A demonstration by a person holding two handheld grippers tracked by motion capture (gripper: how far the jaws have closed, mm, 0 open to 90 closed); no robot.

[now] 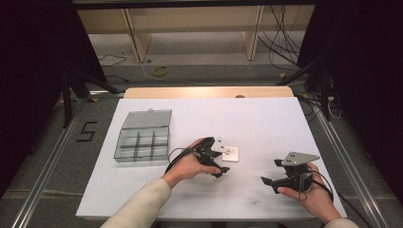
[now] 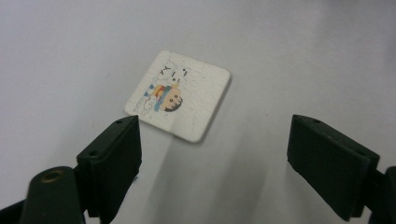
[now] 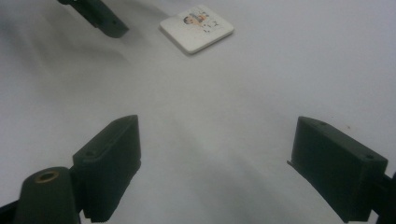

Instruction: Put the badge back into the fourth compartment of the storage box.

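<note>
Nearest the camera in the high view, two forearms in pale sleeves come in from the bottom edge. The right hand (image 1: 309,192) holds the right gripper (image 1: 272,178) low over the white surface (image 1: 266,123), near the front right. Its two black jaws are wide apart and hold nothing. In the right gripper view there is just bare white surface between them.

A little farther in, near the middle, the left hand (image 1: 187,164) holds the left gripper (image 1: 223,161). Its jaws are wide apart too and hold nothing. A black cable loops back from it past the hand.

Just beyond the left gripper lies a small square card (image 1: 230,153), flat on the surface. In the left gripper view the card (image 2: 180,95) is white with rounded corners and has a little cartoon face and some colours on it. It sits just ahead of the jaws and is nearer to the one on the left of that view. In the right gripper view the card (image 3: 196,28) is far off, with one jaw of the left gripper beside it.

Farther back on the left stands a clear plastic box (image 1: 142,137) with small compartments. Its lid is open and leans back. It is well apart from the card.

Past the surface are a grey floor, some cables (image 1: 280,42) and pale wooden shelf legs.
</note>
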